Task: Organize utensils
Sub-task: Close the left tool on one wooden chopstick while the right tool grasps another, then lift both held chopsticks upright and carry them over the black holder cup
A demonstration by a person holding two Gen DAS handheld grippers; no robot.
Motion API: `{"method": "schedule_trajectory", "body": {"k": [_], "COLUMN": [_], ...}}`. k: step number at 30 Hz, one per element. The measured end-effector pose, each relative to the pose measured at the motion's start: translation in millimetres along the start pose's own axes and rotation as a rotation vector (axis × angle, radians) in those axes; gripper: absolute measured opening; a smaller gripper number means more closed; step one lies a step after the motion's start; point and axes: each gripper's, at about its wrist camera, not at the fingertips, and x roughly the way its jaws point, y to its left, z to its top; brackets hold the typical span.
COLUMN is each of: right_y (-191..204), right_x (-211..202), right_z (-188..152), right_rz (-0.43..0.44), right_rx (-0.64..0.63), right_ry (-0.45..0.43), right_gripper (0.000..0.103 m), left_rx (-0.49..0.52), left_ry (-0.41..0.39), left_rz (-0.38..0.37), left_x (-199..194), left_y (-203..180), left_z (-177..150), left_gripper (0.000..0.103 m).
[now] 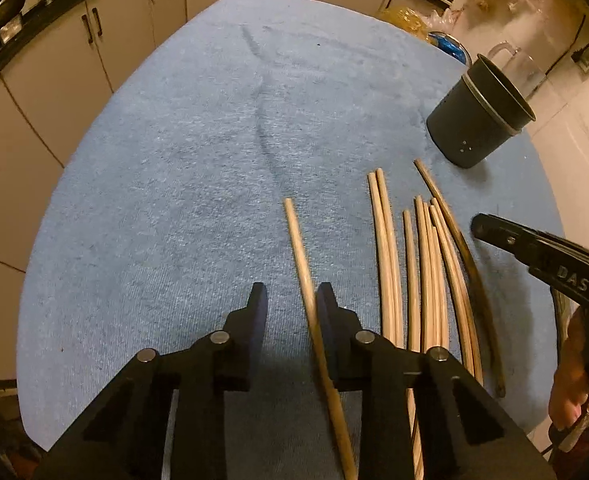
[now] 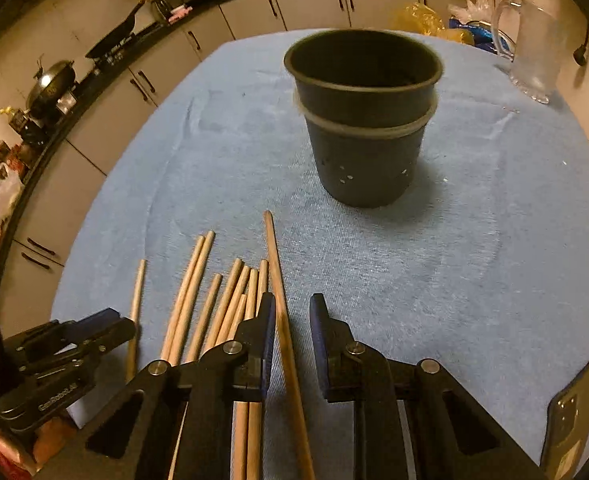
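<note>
Both grippers straddle one chopstick each, likely to carry it to the cup (image 2: 362,120). Left gripper (image 1: 290,300) and right gripper (image 2: 292,312) are narrowed, fingers not yet pinching. Chopsticks (image 2: 222,300) lie just before the cup on the desk (image 2: 474,260).

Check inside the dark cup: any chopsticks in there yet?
None visible: the dark cup shows only a dark inner wall near its rim. Its bottom is hidden. Chopsticks lie on the blue cloth.
</note>
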Motion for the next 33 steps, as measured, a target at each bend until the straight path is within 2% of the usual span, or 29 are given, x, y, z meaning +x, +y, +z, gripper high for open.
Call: {"method": "schedule_trajectory", "body": {"k": [2, 6, 10, 12, 13, 14, 17, 20, 23, 33], "right_y": [2.4, 11.2, 17.4, 26.2, 29.5, 31.0, 29.1, 23.2, 21.8, 19.7], "right_x": [4.7, 14.3, 27.6, 31.2, 32.9, 34.0, 32.3, 16.4, -11.1, -100.9], "right_z": [2.5, 8.9, 13.1, 14.9, 16.3, 17.7, 19.9, 18.5, 12.9, -23.7], "right_rz": [-0.017, -0.055, -0.066, -0.111, -0.128, -0.131, -0.115, -0.073, -0.033, 0.085], "right_rx": [-0.015, -0.052, -0.081, -0.134, -0.147, -0.149, -0.137, -0.105, -0.085, -0.025], "right_ry": [0.01, 0.027, 0.06, 0.051, 0.05, 0.049, 0.041, -0.003, -0.091, -0.382], "right_gripper": [0.019, 0.019, 0.017, 0.016, 0.012, 0.007, 0.007, 0.007, 0.007, 0.007], "left_rx": [0.022, 0.025, 0.009, 0.013, 0.018, 0.02, 0.004, -0.001, 0.002, 0.05], "left_ry": [-0.008, -0.017, -0.009, -0.006, -0.01, -0.016, -0.016, -0.046, -0.085, -0.306], "left_rz": [0.03, 0.06, 0.019, 0.022, 0.024, 0.024, -0.011, -0.042, -0.079, -0.113], "left_x": [1.0, 2.4, 2.8, 4.0, 5.0, 6.2, 4.9, -4.6, -19.7, -98.6], "left_y": [-4.4, -5.1, 2.9, 1.4, -0.4, -1.3, 2.1, 5.2, 4.6, -10.7], "left_z": [0.6, 1.7, 4.4, 7.3, 10.3, 12.3, 13.4, 11.8, 11.1, 4.5], "left_gripper": [0.022, 0.009, 0.009, 0.009, 0.008, 0.007, 0.006, 0.006, 0.006, 0.006]}}
